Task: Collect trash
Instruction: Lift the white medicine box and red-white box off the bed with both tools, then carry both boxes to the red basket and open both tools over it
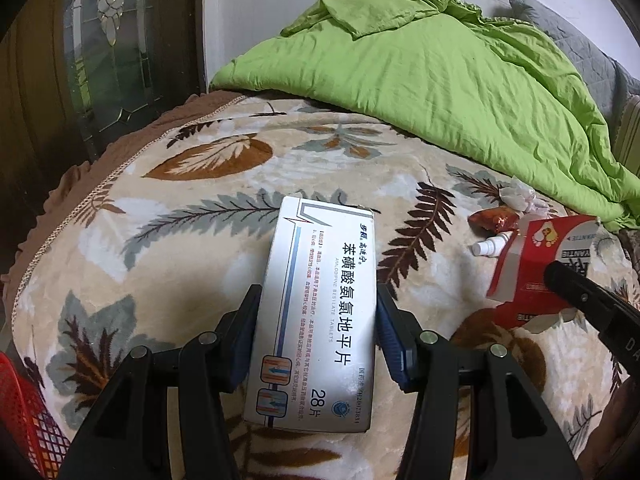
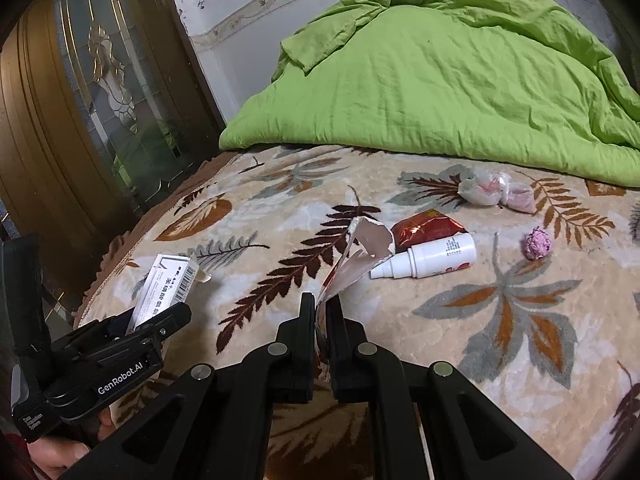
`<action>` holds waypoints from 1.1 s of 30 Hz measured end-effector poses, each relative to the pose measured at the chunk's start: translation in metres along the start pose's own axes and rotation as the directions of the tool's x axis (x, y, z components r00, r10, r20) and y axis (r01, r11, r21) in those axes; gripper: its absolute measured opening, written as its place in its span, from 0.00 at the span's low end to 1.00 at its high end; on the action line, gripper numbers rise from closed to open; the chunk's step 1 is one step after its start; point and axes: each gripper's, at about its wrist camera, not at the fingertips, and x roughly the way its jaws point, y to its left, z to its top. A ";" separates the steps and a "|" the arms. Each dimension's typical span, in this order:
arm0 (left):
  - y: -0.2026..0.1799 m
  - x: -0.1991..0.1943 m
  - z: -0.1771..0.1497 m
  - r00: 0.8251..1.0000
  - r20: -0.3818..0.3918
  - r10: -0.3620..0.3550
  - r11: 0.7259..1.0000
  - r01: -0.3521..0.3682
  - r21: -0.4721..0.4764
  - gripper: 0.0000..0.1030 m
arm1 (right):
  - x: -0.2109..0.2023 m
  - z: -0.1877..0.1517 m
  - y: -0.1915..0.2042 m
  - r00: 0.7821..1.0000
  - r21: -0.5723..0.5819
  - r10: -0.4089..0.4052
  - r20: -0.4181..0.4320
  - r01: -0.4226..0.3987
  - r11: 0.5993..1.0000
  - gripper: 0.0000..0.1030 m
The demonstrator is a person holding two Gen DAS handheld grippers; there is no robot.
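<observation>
The left gripper clamps a white pill box above the leaf-print blanket. The right gripper is pinched tight on a torn red carton. Just beyond the carton lie a white spray bottle and a red wrapper; farther off, 2 crumpled tissues, and right of the bottle, perhaps a pink paper ball. A green quilt lies behind them.

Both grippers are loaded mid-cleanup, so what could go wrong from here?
The right gripper pinches only the edge of the torn red-and-white flattened carton; it may tear or slip out. The left gripper holds the white tablet box by its thin sides, which could crush.
</observation>
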 end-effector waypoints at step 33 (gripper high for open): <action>0.101 -0.136 -0.006 0.967 0.167 0.194 0.981 -0.190 -0.038 0.51 | -0.050 -0.006 0.096 0.981 -0.058 0.192 0.007 -0.191 0.980 0.06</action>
